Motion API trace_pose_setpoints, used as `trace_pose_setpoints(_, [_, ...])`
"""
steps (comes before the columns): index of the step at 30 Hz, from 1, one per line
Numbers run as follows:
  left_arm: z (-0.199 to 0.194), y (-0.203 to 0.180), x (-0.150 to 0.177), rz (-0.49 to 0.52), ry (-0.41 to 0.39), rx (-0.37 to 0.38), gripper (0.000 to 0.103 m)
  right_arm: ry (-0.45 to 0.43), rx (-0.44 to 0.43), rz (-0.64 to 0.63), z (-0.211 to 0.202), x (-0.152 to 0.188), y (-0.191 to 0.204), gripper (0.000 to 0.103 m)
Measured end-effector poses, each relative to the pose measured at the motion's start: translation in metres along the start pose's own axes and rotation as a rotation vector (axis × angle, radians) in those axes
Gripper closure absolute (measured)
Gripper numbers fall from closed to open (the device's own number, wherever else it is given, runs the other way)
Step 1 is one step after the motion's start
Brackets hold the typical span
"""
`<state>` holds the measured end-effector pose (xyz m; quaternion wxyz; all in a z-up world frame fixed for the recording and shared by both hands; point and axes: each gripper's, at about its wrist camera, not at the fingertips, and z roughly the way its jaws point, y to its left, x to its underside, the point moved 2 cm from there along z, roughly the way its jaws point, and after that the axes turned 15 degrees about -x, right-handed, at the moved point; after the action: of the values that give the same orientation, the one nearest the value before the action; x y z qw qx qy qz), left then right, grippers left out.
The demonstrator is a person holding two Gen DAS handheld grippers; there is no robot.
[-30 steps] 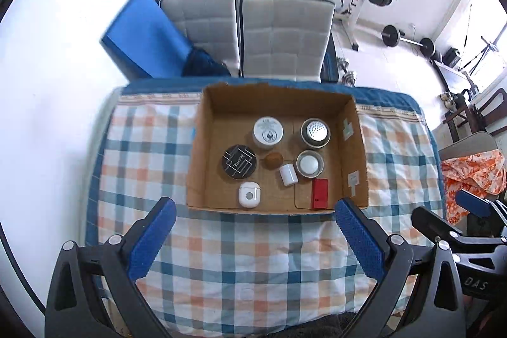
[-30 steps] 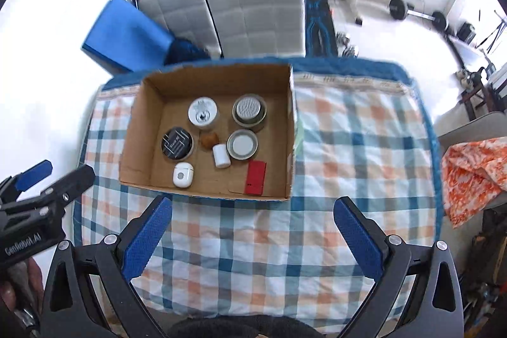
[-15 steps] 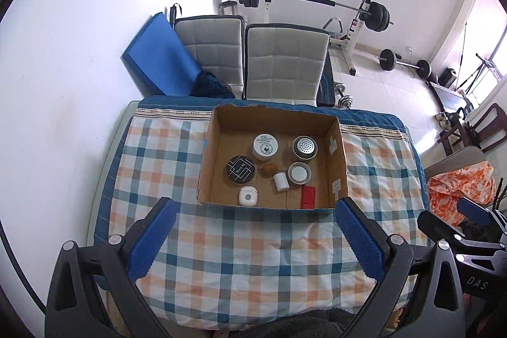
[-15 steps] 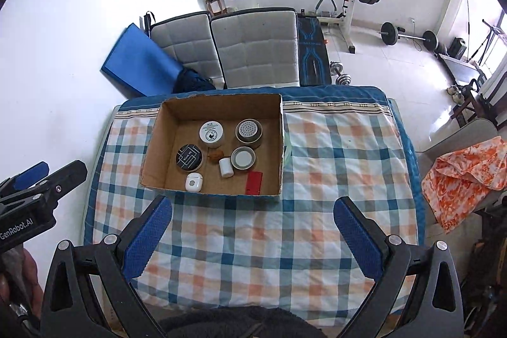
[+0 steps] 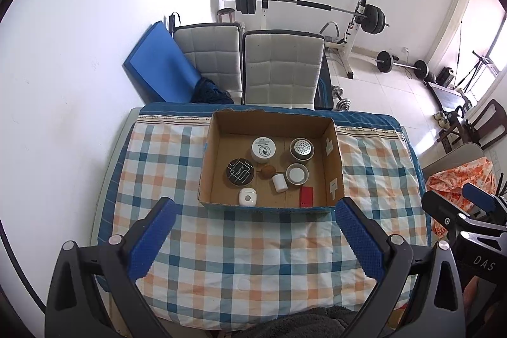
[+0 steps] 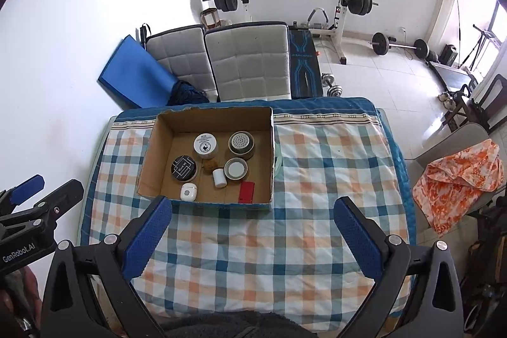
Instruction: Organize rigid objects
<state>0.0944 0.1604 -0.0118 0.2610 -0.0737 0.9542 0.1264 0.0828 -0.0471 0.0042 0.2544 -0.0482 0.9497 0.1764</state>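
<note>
Now the left claw hangs with its blue pads wide apart, empty, above the checked cloth on the bench, nearer the camera than the cardboard box. Inside the box, from left: a black round tin, white earbud case, white jar, perforated tin, red card. The right claw is likewise spread and empty.

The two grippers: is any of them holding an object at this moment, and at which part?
Nothing is held. The left gripper and the right gripper are both open and empty above the checked cloth; all objects lie in the cardboard box.
</note>
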Motion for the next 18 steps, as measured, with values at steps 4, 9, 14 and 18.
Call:
trace_pose_setpoints(4, [-0.0015, 0.0029, 0.0002, -0.011, -0.003, -0.008, 0.0, -0.011, 0.003, -0.008, -0.0037, -0.0012, 0.0011, 0.0])
trace_pose_setpoints(9, [-0.0027, 0.0038, 0.0016, -0.01, -0.002, -0.015, 0.0, -0.012, 0.005, -0.005, -0.0036, -0.0007, 0.001, 0.0])
trace_pose_setpoints(14, [-0.0022, 0.0043, 0.0023, -0.008, 0.002, -0.011, 0.0, -0.009, -0.006, 0.0, -0.0051, 0.0009, 0.0019, 0.0])
trace_pose_setpoints(18, [-0.0029, 0.0057, 0.0025, -0.008, 0.0, -0.016, 0.0, -0.013, -0.003, -0.004, -0.0064, 0.0018, 0.0031, 0.0])
